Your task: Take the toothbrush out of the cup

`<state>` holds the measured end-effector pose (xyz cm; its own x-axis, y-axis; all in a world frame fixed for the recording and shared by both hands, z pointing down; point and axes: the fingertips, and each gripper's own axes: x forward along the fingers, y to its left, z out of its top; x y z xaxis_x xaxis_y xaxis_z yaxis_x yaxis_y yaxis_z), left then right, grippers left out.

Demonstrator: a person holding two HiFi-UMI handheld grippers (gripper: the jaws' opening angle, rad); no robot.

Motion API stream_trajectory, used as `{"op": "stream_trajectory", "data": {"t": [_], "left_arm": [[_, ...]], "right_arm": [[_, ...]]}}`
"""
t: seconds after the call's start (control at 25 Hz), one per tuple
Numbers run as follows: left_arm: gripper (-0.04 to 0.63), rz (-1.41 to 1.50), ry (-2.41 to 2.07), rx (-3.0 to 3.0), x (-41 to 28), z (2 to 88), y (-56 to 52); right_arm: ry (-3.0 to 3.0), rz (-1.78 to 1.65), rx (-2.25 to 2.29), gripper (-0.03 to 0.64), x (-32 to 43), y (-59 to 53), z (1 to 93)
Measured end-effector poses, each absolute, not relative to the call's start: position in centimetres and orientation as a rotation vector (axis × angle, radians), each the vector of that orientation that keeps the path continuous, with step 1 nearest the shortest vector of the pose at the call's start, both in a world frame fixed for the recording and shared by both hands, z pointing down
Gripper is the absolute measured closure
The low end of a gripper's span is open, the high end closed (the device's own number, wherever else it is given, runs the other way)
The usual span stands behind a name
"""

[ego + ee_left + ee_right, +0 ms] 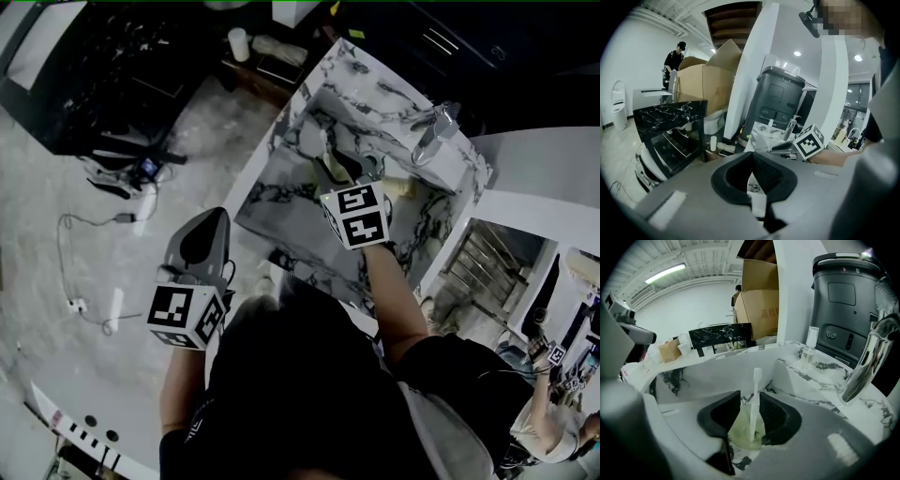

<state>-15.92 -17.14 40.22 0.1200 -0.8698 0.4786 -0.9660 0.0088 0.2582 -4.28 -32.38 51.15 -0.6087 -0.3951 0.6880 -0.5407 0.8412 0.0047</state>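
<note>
A white toothbrush [756, 380] stands upright, head up, in a pale yellowish cup [743, 434] on the floor of the white marble sink [717, 369]. My right gripper [749, 396] is open, with one jaw on each side of the brush's handle. The handle lies close to the right jaw, and a slim gap shows on its left. In the head view the right gripper [343, 171] reaches down into the sink [389, 145]; the toothbrush is not discernible there. My left gripper [216, 217] hangs over the floor left of the counter, shut and holding nothing [751, 154].
A chrome faucet [863, 363] arches over the sink's right rim, and a small clear bottle [808, 351] stands on the counter behind it. Cables [98, 223] lie on the floor at left. A black marble table [670, 115], cardboard boxes [708, 79] and a person [675, 58] are farther off.
</note>
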Motion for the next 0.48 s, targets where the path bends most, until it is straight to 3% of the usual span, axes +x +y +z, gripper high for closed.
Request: {"op": "stream_trajectory", "data": {"t": [0.24,0.48], "left_arm": [[0.577,0.275,-1.759,1.842,-16.3,40.6,-18.0],[0.577,0.284,-1.766,1.825,-16.8,40.9,-18.4]], "right_arm": [[-2.298,0.275,0.668,0.486,-5.3,-33.3,52.6],[-2.290,0.235,0.680,0.575,-5.7,-33.5,53.2]]}}
